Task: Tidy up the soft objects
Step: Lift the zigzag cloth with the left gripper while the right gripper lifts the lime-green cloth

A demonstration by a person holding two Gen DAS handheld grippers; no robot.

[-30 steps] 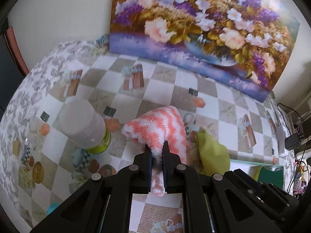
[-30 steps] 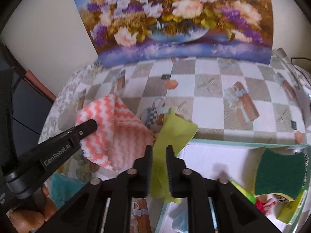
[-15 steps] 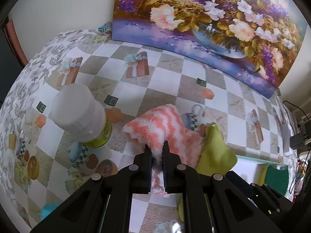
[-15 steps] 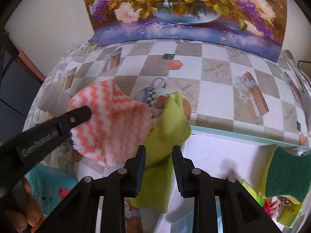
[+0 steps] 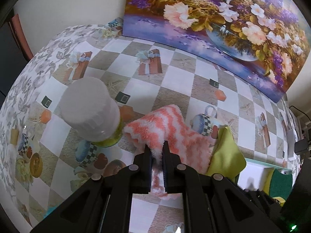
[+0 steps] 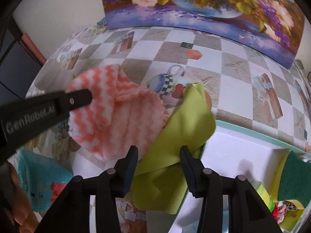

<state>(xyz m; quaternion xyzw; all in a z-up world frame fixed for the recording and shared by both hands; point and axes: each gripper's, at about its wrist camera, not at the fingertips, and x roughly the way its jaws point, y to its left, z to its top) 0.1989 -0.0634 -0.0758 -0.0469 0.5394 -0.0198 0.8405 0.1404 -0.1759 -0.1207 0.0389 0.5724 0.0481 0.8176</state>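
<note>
Cloths sit at the middle of both frames: my left claw (image 5: 157, 151) is clenched on the fluffy pink-and-white cloth (image 5: 165, 128), which rests on the checkered desk (image 5: 175, 81) just right of a white-capped bottle (image 5: 91, 106). My right claw (image 6: 159, 158) has just been opening, and the yellow-green cloth (image 6: 182, 128) lies loose between its spread jaws, draped over the white tray's rim (image 6: 252, 130) at lower right, touching the pink one.

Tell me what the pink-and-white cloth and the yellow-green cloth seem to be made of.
Pink-and-white cloth: probably microfibre or fleece; its thick, fuzzy pile shows plainly at the edges. Yellow-green cloth: thin, smooth and matte, likely a synthetic wipe; it bends in flat sheets with no visible pile.
</note>
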